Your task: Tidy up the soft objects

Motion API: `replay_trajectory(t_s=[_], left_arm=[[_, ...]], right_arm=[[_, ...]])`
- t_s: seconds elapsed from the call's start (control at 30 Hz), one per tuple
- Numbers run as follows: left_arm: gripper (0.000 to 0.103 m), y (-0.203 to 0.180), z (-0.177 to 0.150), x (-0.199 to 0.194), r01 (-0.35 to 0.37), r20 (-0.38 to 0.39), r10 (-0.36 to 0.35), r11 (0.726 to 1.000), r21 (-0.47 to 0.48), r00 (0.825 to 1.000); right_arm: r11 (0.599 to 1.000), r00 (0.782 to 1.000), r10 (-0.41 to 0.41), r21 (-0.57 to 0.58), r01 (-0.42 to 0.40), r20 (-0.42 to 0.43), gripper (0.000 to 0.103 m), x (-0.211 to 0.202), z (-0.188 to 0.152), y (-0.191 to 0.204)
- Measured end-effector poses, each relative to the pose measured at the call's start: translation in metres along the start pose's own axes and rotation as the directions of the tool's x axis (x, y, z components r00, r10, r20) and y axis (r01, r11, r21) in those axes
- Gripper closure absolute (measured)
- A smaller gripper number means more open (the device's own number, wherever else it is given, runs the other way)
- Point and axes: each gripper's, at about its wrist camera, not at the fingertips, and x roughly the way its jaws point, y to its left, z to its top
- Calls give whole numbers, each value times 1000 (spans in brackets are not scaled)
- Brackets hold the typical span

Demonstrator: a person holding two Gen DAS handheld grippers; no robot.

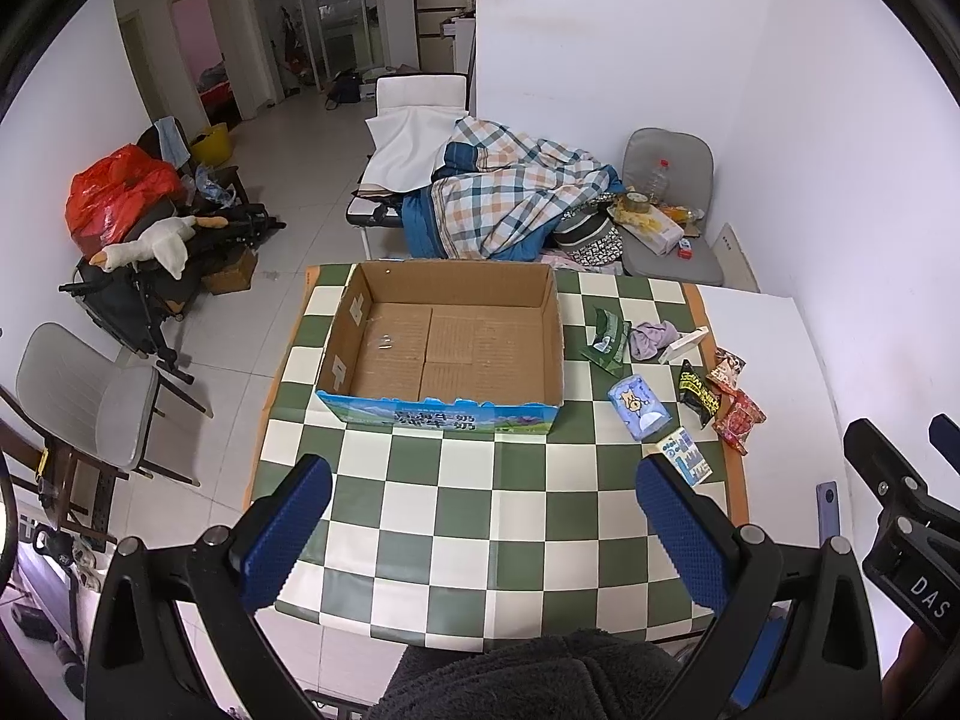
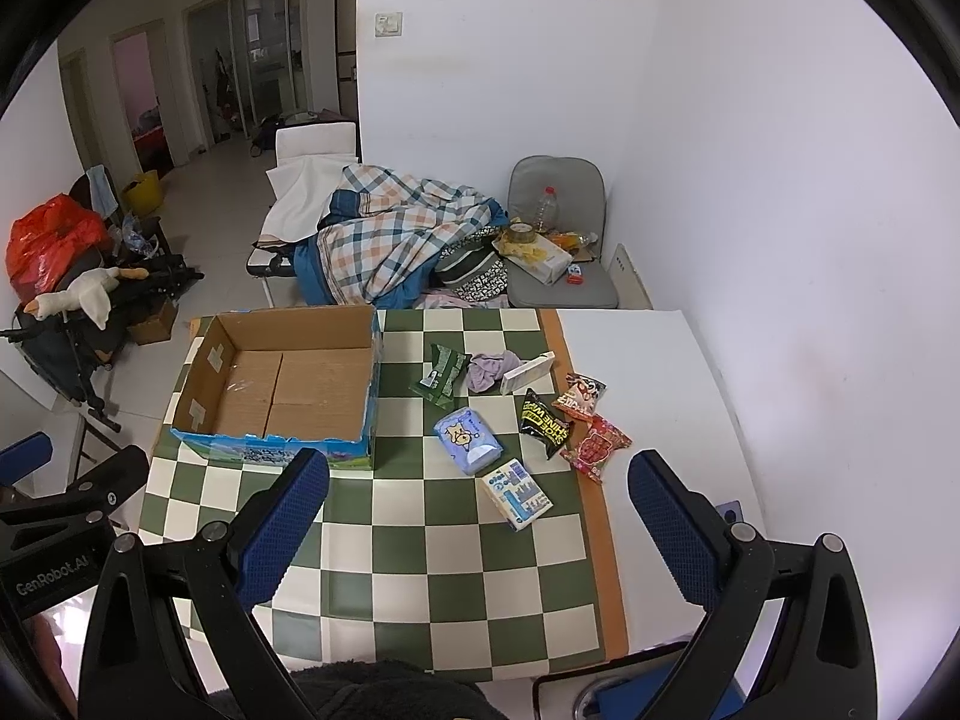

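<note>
An open cardboard box (image 1: 441, 342) (image 2: 282, 387) stands empty on the green-and-white checked tablecloth (image 1: 480, 510) (image 2: 450, 570). To its right lie a blue tissue pack (image 1: 639, 408) (image 2: 468, 441), a green wipes pack (image 1: 606, 339) (image 2: 439, 375), a crumpled lilac cloth (image 1: 654, 339) (image 2: 489, 372), a small white-and-blue carton (image 1: 687, 456) (image 2: 519, 495), a white flat box (image 1: 684, 346) (image 2: 528, 373) and snack packets (image 1: 729, 396) (image 2: 570, 420). My left gripper (image 1: 483, 531) is open above the near cloth. My right gripper (image 2: 480, 531) is open too, nothing between its fingers.
Grey chairs (image 1: 84, 402) (image 2: 561, 240) stand left of the table and behind it. A folding bed with a plaid quilt (image 1: 510, 198) (image 2: 396, 240) lies beyond the table. A phone (image 1: 827, 507) (image 2: 729, 510) rests on the white tabletop at the right.
</note>
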Motion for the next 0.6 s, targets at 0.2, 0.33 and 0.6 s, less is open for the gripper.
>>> replay_trajectory(t_s=[0.2, 0.33, 0.6], left_arm=[[0, 0, 0, 0, 2, -2, -2, 1000, 0, 1000], [0, 0, 0, 0, 3, -3, -3, 1000, 3, 1000], [0, 0, 2, 9, 1, -4, -1, 1000, -9, 1000]], right_arm=[[1000, 1000, 7, 3, -7, -5, 1, 5, 1, 0], [1000, 1000, 4, 1, -4, -4, 1, 8, 1, 0], [1000, 1000, 10, 3, -10, -10, 1, 11, 3, -1]])
